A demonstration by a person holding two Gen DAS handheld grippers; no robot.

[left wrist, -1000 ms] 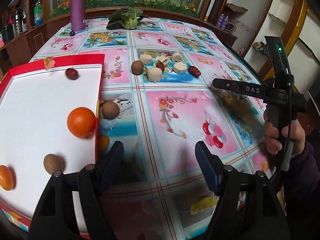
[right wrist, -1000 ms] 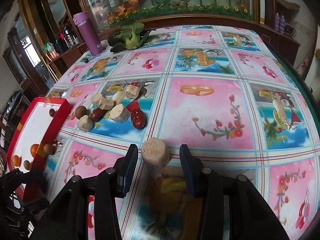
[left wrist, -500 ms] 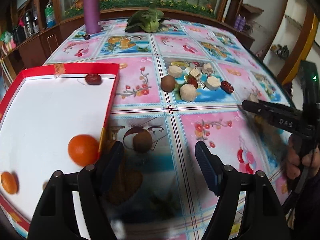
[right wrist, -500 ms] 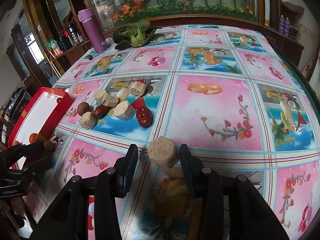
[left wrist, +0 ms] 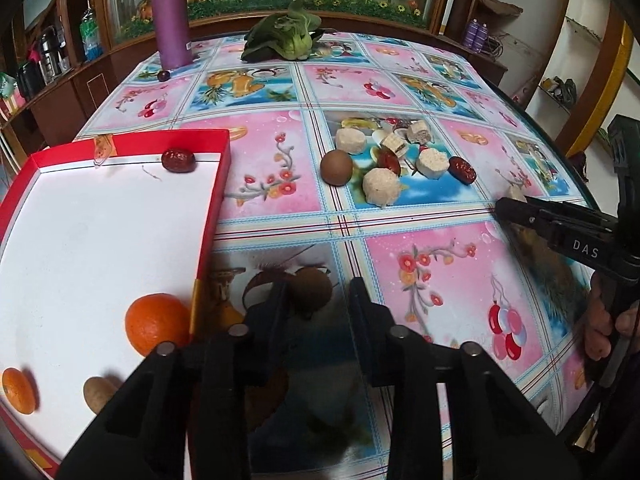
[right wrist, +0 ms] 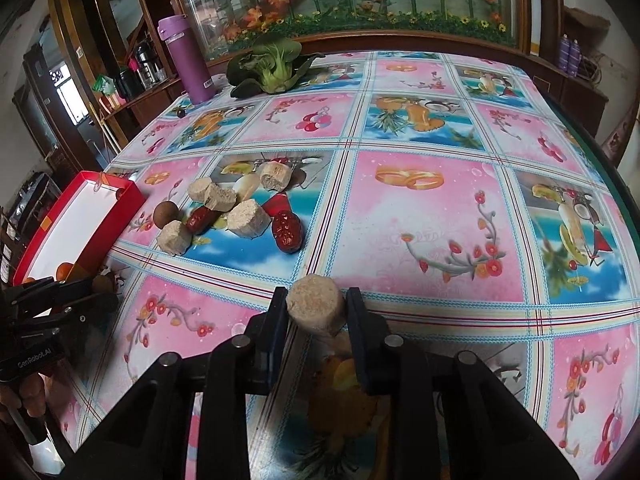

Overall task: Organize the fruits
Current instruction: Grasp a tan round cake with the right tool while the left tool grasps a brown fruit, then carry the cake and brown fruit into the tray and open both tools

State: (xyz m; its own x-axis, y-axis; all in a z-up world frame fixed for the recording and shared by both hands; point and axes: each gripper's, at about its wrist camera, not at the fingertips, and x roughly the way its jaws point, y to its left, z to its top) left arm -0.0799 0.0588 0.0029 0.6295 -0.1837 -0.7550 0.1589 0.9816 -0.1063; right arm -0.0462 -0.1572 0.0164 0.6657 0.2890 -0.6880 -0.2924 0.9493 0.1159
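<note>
Item, nearest: your right gripper (right wrist: 316,312), fingers pinching a tan cylindrical cake (right wrist: 315,309) from both sides, low over the flowered tablecloth (right wrist: 440,216).

Item: your left gripper (left wrist: 318,300), fingers narrowed around a round brown fruit (left wrist: 311,289) that sits just outside the red tray (left wrist: 208,216); whether the pads touch it cannot be told.

Item, in the tray: a large orange (left wrist: 157,323) against the right wall, a smaller orange (left wrist: 18,390) and a brown fruit (left wrist: 97,393) at the near edge, a red date (left wrist: 178,160) at the far wall.

Item, mid-table: a cluster of tan cakes (left wrist: 382,186), red dates (left wrist: 462,169) and one brown fruit (left wrist: 337,167).

Item, far edge: a leafy green vegetable (left wrist: 282,38) and a purple bottle (left wrist: 171,14), upright.
</note>
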